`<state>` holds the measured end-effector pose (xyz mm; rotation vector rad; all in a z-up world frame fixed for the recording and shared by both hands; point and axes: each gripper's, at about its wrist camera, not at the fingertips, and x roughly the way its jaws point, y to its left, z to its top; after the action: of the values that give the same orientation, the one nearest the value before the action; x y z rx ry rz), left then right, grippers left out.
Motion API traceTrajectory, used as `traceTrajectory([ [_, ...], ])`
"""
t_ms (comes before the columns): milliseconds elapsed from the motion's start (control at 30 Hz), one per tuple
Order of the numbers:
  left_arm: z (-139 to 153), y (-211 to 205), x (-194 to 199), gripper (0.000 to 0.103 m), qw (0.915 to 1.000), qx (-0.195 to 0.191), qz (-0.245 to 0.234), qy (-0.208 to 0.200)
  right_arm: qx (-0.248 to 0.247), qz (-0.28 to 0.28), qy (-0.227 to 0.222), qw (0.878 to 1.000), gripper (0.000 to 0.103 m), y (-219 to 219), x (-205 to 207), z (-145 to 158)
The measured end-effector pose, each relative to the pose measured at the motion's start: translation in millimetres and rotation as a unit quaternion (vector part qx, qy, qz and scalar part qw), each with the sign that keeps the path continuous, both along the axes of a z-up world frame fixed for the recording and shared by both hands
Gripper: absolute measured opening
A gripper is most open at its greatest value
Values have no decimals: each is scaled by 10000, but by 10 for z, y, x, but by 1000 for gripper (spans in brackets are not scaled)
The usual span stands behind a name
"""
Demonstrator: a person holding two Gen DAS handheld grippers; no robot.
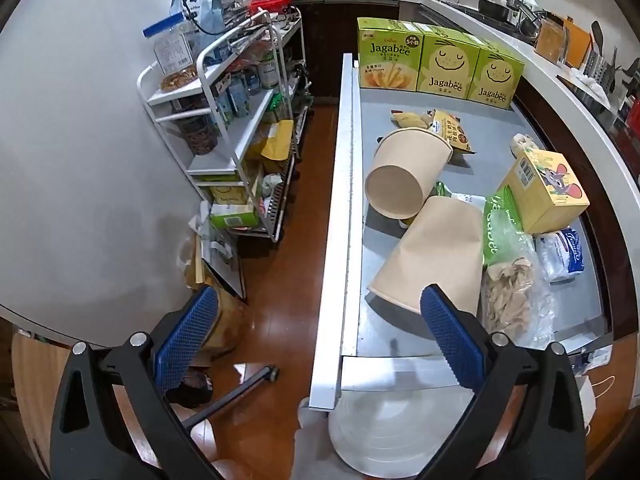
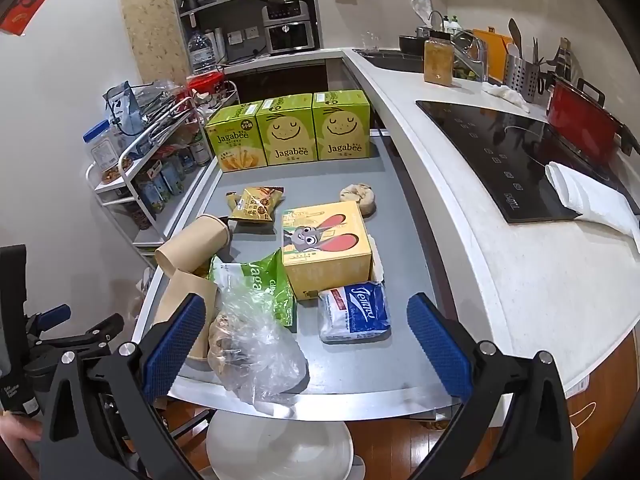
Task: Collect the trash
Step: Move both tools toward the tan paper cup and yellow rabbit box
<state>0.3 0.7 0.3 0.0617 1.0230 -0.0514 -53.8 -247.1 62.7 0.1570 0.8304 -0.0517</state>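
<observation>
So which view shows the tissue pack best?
The right wrist view: the tissue pack lies whole between the open jaws, label facing up. In the left wrist view it sits at the table's far right edge, partly behind the clear plastic bag.

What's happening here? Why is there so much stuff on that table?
A person is holding two grabber tools over a grey metal table to collect trash. Both the left gripper and the right gripper are wide open and hold nothing. Nothing looks picked up yet. Two brown paper cups lie tipped over, beside a crumpled clear plastic bag, a green snack wrapper and a blue and white tissue pack. A yellow cartoon rabbit box and three green Jagabee boxes stand behind.
</observation>
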Motion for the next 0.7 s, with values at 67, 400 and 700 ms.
traceTrajectory([
  [67,2,23,11,102,9998,-166,-82,-24,-6,19,-13,10000,99,7,-13,17],
  [400,112,-130,-137,102,9988,154,-347,-305,-150,-88,61,9998,99,-51,57,-35],
  [700,143,-179,-172,102,9981,103,-513,-319,-73,-103,98,9999,99,-52,84,35],
])
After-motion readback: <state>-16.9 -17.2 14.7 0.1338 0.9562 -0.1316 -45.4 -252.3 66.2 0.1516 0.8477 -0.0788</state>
